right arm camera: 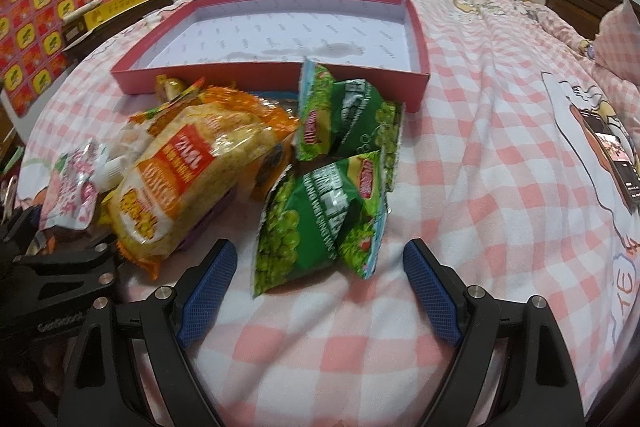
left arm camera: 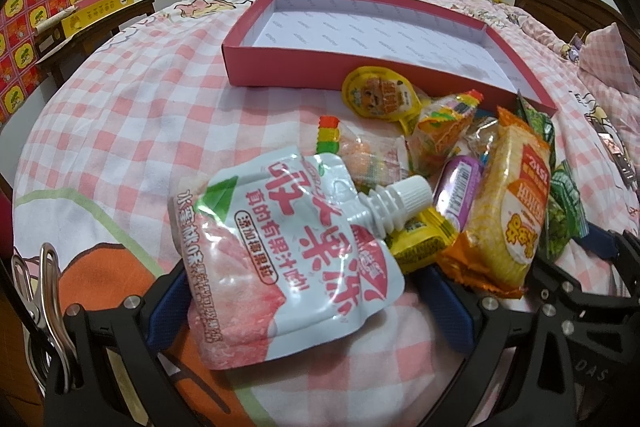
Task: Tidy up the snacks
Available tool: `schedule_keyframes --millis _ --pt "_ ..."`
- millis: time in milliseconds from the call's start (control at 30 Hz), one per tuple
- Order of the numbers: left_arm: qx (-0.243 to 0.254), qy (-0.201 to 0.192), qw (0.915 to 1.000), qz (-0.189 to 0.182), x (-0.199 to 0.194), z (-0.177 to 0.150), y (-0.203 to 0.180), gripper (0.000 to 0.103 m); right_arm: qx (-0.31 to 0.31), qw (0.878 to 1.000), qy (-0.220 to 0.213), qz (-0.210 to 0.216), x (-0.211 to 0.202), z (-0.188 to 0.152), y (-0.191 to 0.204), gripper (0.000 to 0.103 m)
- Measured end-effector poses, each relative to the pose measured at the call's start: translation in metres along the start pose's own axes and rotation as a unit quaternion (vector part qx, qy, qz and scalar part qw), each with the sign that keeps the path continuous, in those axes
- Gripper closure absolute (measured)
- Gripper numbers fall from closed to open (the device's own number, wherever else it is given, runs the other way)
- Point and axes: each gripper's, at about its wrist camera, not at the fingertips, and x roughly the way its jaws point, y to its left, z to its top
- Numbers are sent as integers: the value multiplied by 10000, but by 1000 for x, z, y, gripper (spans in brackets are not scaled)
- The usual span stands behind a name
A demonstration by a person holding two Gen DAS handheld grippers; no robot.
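Observation:
A pile of snacks lies on the checked bedspread before an empty red box. In the left wrist view, my left gripper is open, its blue fingers on either side of a white and pink jelly drink pouch that lies between them. An orange noodle packet, a yellow jelly cup and small sweets lie beyond. In the right wrist view, my right gripper is open, just short of the green pea packets.
A phone lies on the bedspread at the right. A wooden bench with yellow boxes stands left of the bed. A pillow and a headboard are at the far right. Wardrobes stand at the back.

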Motion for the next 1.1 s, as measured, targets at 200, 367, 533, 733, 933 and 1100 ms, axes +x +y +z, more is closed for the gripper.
schedule_keyframes --millis 200,367,533,733,933,1100 --pt "-44 3 9998 -202 -12 -4 8 5 -29 9996 10 263 -12 -4 -1 15" --pt "-167 -59 9991 -382 -26 -7 17 7 26 9993 -68 379 -22 -2 -5 15" --pt "-351 -151 9980 -495 -39 -6 28 9 32 9988 -140 474 -30 1 -8 15" --pt "-396 -199 9977 -506 -46 -2 34 13 81 9980 -188 591 -34 2 -10 15" --pt "-371 -104 9983 -430 -38 1 35 15 124 9979 -162 614 -32 2 -13 15" --pt "-402 -24 9981 -461 -28 2 37 18 188 9979 -143 606 -27 3 -16 19"
